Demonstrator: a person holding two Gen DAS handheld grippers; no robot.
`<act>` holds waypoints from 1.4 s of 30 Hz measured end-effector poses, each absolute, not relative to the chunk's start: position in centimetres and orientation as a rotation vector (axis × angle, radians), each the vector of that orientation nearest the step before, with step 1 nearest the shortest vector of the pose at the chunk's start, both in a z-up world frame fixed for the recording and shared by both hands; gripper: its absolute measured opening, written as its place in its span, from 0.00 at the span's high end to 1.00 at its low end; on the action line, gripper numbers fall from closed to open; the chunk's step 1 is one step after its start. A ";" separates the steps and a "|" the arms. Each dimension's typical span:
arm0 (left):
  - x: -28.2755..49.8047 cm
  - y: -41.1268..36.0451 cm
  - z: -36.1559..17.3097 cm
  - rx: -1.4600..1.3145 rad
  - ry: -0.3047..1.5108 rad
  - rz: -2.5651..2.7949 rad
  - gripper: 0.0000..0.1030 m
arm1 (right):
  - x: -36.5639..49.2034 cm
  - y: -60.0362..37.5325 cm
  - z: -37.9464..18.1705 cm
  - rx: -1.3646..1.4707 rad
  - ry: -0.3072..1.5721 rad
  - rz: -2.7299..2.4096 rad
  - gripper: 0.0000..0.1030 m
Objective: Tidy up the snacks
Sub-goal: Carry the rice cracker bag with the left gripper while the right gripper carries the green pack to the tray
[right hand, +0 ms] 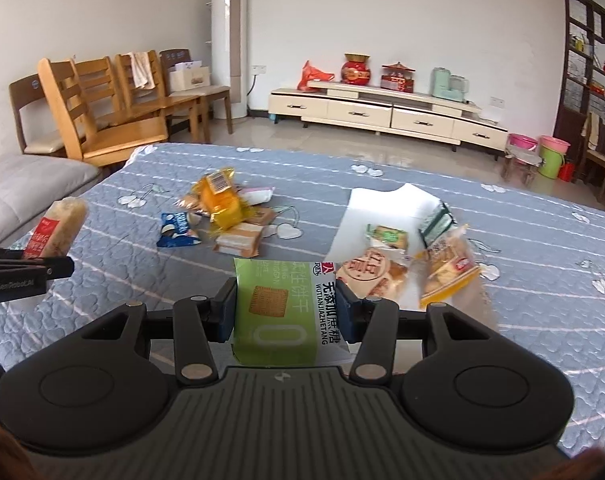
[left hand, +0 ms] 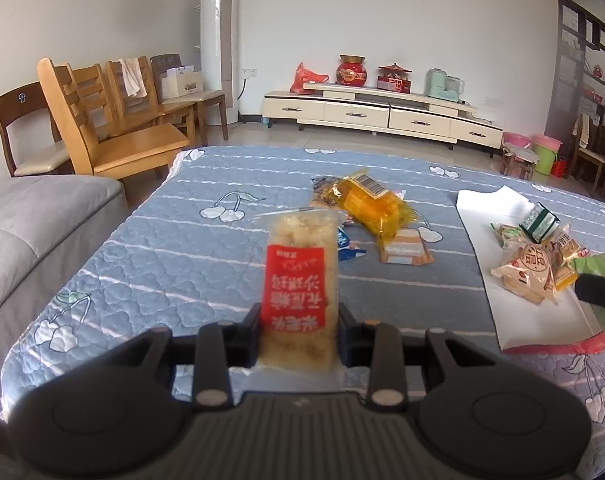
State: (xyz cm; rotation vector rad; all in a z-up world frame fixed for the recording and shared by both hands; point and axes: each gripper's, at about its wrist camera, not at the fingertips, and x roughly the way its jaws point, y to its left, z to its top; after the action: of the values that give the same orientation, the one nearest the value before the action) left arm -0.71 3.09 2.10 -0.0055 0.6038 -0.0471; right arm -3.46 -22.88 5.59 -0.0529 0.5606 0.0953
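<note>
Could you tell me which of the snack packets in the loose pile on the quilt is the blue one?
The blue packet with white print, lying flat at the pile's near left edge. The others there are yellow, like the yellow pack, or tan.

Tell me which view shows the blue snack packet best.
The right wrist view: the blue snack packet lies in full sight on the quilt. In the left wrist view only a sliver shows behind the red-labelled snack.
</note>
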 end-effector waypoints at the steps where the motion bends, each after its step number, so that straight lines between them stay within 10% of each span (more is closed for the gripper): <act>1: -0.8 3.0 2.1 -0.004 0.603 -0.047 0.67 | -3.4 -23.0 5.6 -0.050 0.560 0.091 0.42; 42: -1.0 -5.9 4.4 0.088 0.546 -0.274 0.67 | -6.3 -27.2 7.1 0.020 0.505 -0.078 0.42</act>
State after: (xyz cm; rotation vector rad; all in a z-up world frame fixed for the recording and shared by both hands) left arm -1.00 -5.86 4.44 0.0876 0.5461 -0.2739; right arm -6.32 -27.24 7.14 0.0203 0.5045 -0.0777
